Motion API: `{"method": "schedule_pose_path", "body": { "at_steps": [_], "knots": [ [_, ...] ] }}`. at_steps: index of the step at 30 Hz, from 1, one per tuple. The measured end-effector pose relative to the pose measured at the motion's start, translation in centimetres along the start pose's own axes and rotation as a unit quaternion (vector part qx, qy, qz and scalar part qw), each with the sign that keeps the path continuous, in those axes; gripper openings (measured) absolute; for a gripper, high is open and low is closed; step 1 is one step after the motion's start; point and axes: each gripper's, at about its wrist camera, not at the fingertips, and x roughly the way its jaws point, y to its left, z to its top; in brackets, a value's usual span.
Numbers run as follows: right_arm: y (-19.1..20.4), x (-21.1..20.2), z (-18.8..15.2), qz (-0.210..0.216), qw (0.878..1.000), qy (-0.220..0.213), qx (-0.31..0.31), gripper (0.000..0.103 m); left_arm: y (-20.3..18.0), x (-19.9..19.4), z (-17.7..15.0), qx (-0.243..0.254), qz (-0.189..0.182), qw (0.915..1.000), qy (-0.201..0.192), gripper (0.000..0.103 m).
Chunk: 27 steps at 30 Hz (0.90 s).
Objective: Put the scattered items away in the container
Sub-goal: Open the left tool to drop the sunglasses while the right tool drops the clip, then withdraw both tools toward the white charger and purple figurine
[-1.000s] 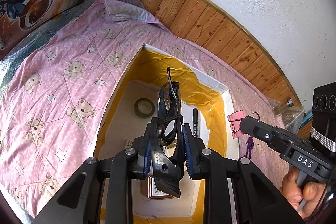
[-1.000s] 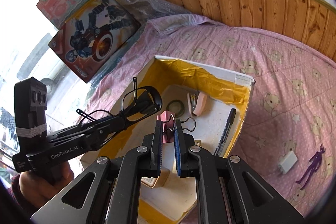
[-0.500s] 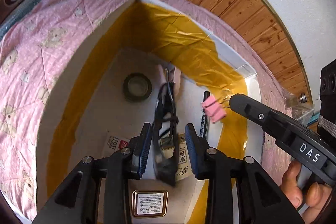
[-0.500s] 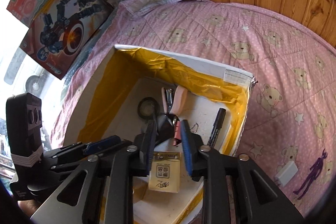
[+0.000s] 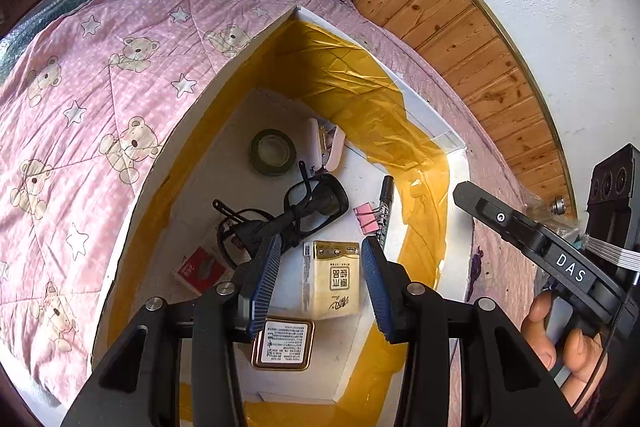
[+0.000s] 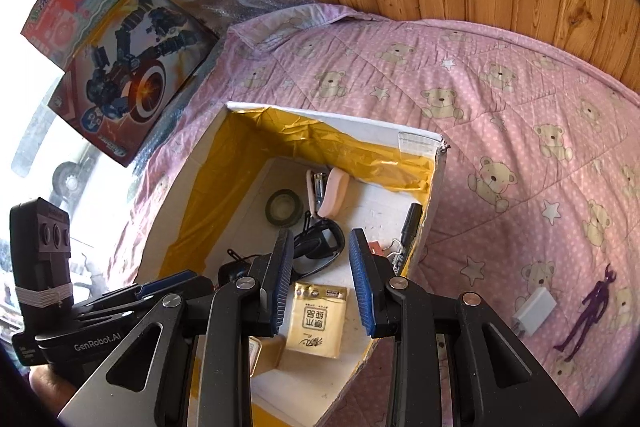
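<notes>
Both grippers are seen spread and empty over the foil-lined box (image 6: pixel 420 141) on a pink quilt (image 6: pixel 500 75): the left gripper (image 5: pixel 318 283) above the black glasses (image 5: pixel 316 203), the right gripper (image 6: pixel 320 283) beside the pink binder clip (image 5: pixel 366 217). Outside, a purple figurine (image 6: pixel 588 311) and white block (image 6: pixel 534 311) are left; judged next, they should be gripped across the middle and lowered clear of the glasses.
</notes>
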Motion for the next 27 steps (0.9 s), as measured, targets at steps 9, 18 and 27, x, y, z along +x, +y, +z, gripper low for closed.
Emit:
{"method": "schedule_pose_path", "body": {
  "at_steps": [9,18,27],
  "knots": [
    [0.6,-3.0,-3.2,0.014,1.000,-0.009,0.010,0.033,-1.1,-3.3,-2.6,0.028,0.018,0.9988,-0.036,0.049],
    [2.8,-5.8,-7.0,0.039,0.999,-0.015,-0.005,0.034,-3.1,-5.9,-6.1,0.076,0.028,0.9947,-0.063,0.050],
    [4.3,-7.0,-10.9,0.060,0.998,-0.013,-0.015,0.034,-4.6,-7.4,-9.3,0.115,0.028,0.9899,-0.078,0.053]
  ]
}}
